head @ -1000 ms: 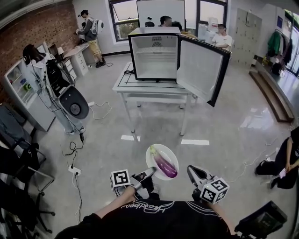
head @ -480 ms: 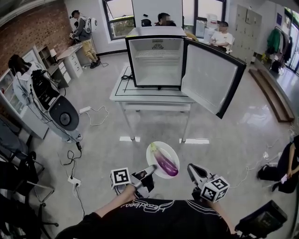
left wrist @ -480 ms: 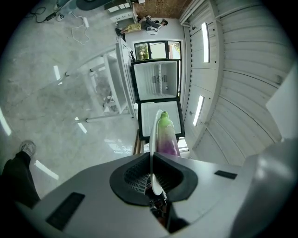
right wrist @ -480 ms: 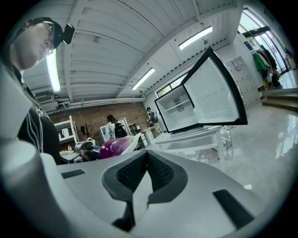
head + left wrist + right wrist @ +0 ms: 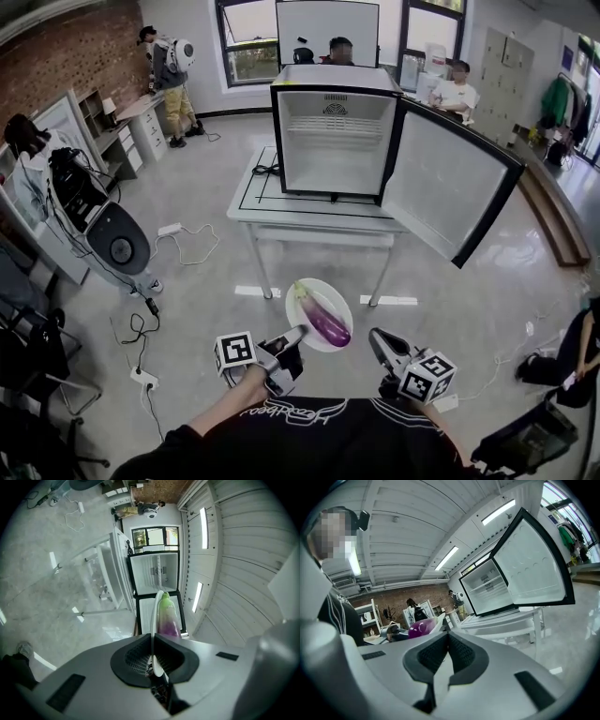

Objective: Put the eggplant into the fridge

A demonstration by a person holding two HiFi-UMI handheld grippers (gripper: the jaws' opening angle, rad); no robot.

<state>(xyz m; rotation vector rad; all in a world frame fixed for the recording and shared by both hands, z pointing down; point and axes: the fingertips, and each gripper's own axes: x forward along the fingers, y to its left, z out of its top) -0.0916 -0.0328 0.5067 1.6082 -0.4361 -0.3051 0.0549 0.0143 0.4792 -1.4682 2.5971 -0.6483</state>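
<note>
Left gripper (image 5: pixel 292 337) jaws pinched the rim of a round white plate (image 5: pixel 336 298) bearing a glossy purple eggplant (image 5: pixel 325 322). Right gripper (image 5: pixel 376 337) jaws were closed and empty. The boxy fridge (image 5: pixel 337 141) stood open on a counter (image 5: pixel 258 202) well ahead.

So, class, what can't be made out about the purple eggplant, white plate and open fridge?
Left gripper view: the round white plate shows edge-on only; the left gripper's body covers the purple eggplant's near end.
Right gripper view: the right gripper's body hides most of the eggplant.
Head view: the open white-lined fridge's shelves are too small.
</note>
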